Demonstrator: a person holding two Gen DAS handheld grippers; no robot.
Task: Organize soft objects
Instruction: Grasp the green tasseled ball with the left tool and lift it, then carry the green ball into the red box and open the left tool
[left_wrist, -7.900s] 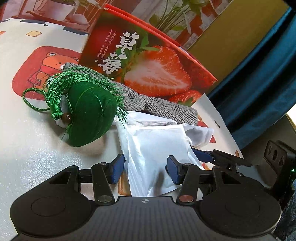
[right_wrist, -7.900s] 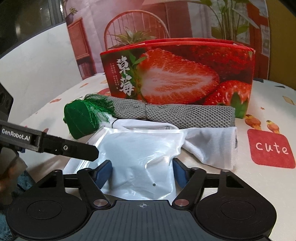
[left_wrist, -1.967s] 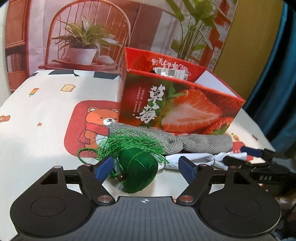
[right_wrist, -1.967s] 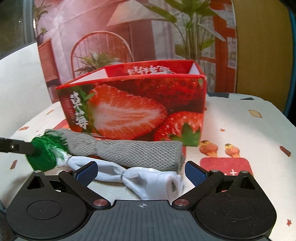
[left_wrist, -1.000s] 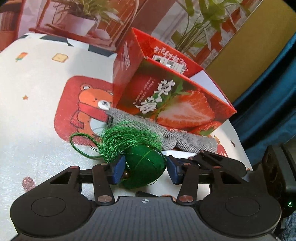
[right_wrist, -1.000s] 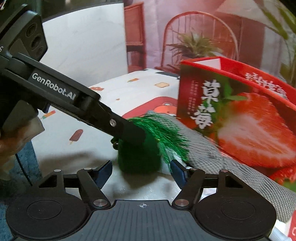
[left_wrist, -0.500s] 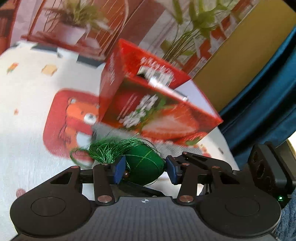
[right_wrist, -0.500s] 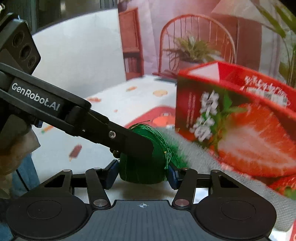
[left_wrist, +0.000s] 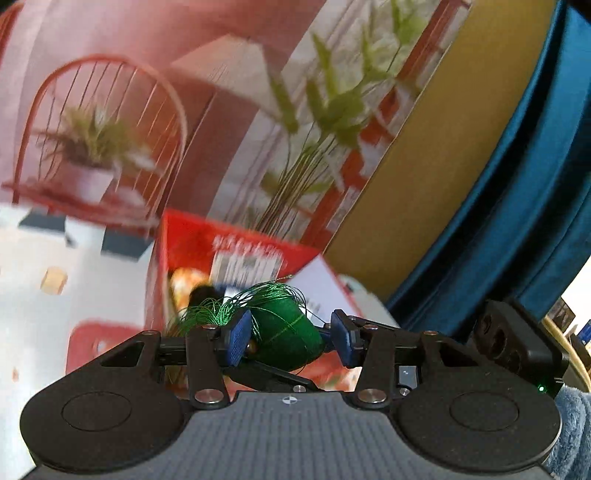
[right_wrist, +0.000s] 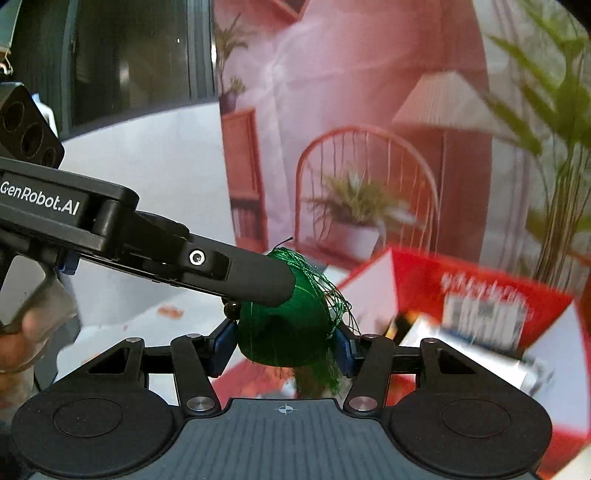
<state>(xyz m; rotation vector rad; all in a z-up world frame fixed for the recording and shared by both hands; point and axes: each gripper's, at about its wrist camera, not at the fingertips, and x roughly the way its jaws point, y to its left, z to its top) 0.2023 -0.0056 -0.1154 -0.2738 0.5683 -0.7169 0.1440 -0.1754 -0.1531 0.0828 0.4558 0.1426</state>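
A green stuffed sachet with a green tassel hangs in the air, held from two sides. My left gripper is shut on it between its blue pads. My right gripper is also shut on it, and the left gripper's black finger presses the sachet from the upper left in the right wrist view. The open red strawberry box lies just beyond and below the sachet, with packets inside. The grey and white socks are out of view.
The table with its white cartoon-print cloth stretches left of the box. A printed backdrop with a chair and plants stands behind. A blue curtain hangs at the right.
Both grippers have lifted the green sachet off the table and carried it up toward the box opening. The views now tilt upward and the box top shows.
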